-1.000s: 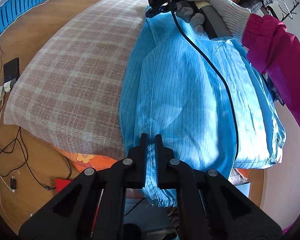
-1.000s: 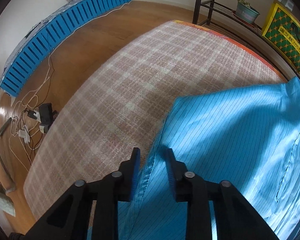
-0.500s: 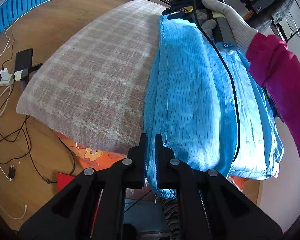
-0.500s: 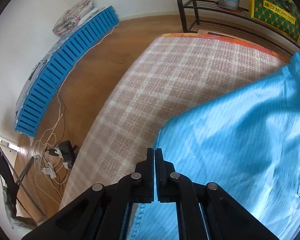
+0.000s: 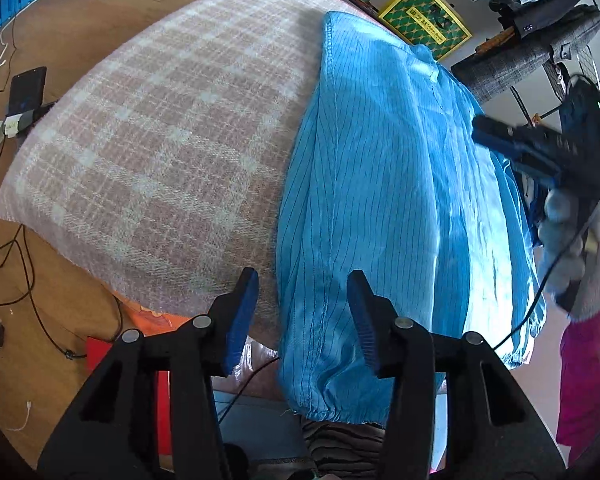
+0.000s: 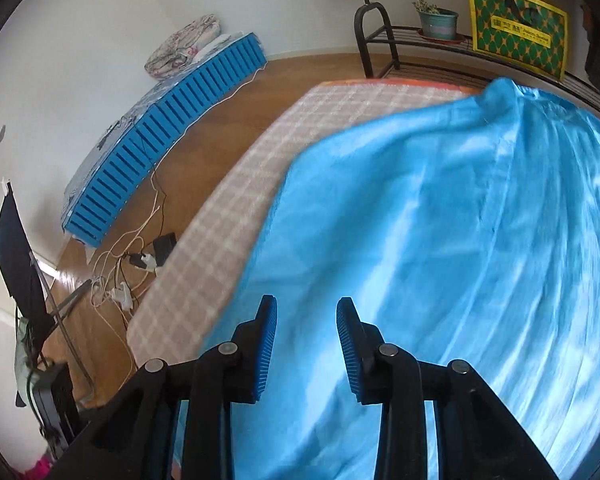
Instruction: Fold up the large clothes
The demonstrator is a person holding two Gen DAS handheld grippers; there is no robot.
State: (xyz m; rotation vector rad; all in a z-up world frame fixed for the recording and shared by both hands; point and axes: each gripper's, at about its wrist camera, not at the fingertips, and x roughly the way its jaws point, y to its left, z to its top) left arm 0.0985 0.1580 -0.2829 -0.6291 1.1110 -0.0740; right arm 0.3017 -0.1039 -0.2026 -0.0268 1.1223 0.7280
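Both jaws letting go, blue garment folded on the plaid blanket.

My left hand-held gripper (image 5: pixel 302 296) has its jaws opening; the hemmed near edge of the blue pinstriped garment (image 5: pixel 380 184) lies under the gap, pads off the cloth, nothing gripped. My right hand-held gripper (image 6: pixel 306 322) also has its jaws opening, hanging above the garment (image 6: pixel 440 240) with nothing between the pads; that view is blurred. From the left wrist I see the right hand-held gripper (image 5: pixel 496 138) over the garment's far right side, held by a hand in a grey knit glove (image 5: pixel 580 248), a magenta sleeve (image 5: pixel 588 368) below it. The garment lies in a long folded strip on the right part of the plaid blanket (image 5: pixel 148 152), its cuffed end hanging over the near edge. Left of the blanket are the wood floor (image 5: pixel 40 272) and cables (image 5: pixel 16 248).
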